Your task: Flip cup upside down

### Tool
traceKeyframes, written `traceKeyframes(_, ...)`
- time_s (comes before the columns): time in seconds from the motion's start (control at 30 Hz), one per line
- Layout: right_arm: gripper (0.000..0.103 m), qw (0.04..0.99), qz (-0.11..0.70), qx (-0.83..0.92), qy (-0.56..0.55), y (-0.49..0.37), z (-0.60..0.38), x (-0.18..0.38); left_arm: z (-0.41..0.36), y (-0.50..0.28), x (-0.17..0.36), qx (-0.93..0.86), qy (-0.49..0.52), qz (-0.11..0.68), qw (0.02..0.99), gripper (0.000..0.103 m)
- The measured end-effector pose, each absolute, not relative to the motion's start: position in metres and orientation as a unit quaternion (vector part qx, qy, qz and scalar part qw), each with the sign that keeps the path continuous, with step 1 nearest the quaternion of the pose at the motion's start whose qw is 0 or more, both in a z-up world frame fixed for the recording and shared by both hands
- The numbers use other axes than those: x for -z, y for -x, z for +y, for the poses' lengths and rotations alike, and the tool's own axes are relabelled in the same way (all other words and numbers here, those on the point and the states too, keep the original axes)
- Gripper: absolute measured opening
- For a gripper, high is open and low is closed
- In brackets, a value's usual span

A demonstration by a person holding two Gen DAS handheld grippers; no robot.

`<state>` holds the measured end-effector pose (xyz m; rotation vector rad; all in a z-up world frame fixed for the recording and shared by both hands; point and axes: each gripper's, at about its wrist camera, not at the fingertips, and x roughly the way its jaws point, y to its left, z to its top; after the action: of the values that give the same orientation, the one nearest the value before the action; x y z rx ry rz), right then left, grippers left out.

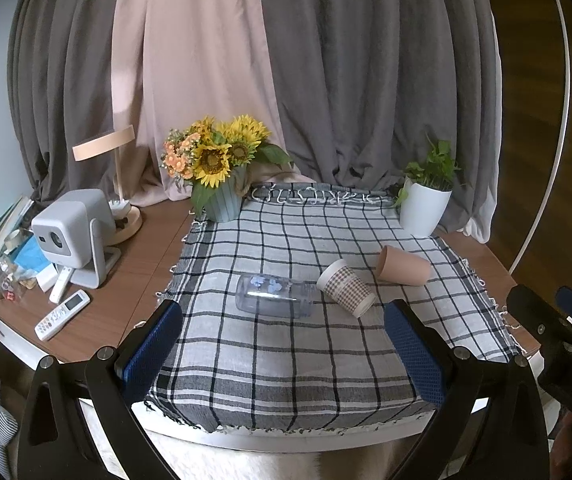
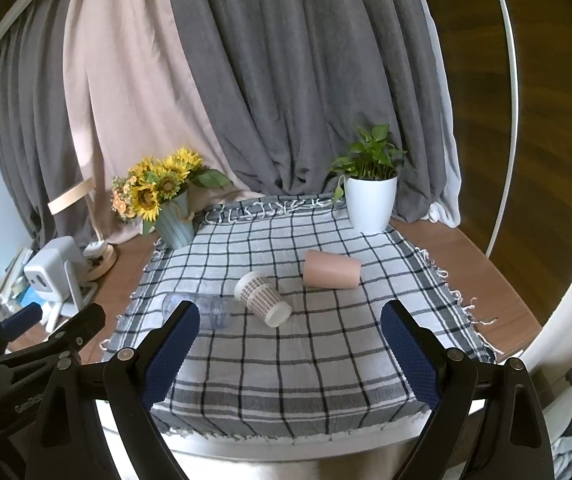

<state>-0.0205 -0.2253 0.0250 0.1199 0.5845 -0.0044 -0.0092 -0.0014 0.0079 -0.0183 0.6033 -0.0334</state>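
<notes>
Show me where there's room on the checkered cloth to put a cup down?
The near half of the checkered cloth, between the gripper fingers and the cups, is bare. So is the strip behind the pink cup, before the white plant pot. The middle is crowded: clear glass, paper cup, pink cup.

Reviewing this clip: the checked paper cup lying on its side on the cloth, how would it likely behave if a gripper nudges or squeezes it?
The checked paper cup lies on its side, so a nudge would probably roll it in an arc, since it tapers. It looks thin-walled and empty, likely light and easily crushed. The plaid cloth may damp rolling somewhat.
</notes>
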Motion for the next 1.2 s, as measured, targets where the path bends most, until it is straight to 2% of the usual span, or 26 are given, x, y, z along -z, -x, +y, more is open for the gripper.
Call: traceKeyframes(1.2,0.093,0.957,0.284,0.006,-0.058,0.0218,-0.2249,-0.0281,-0.0012,0.0102,-0.0057,0.016,0.010,0.296,0.955,0.103)
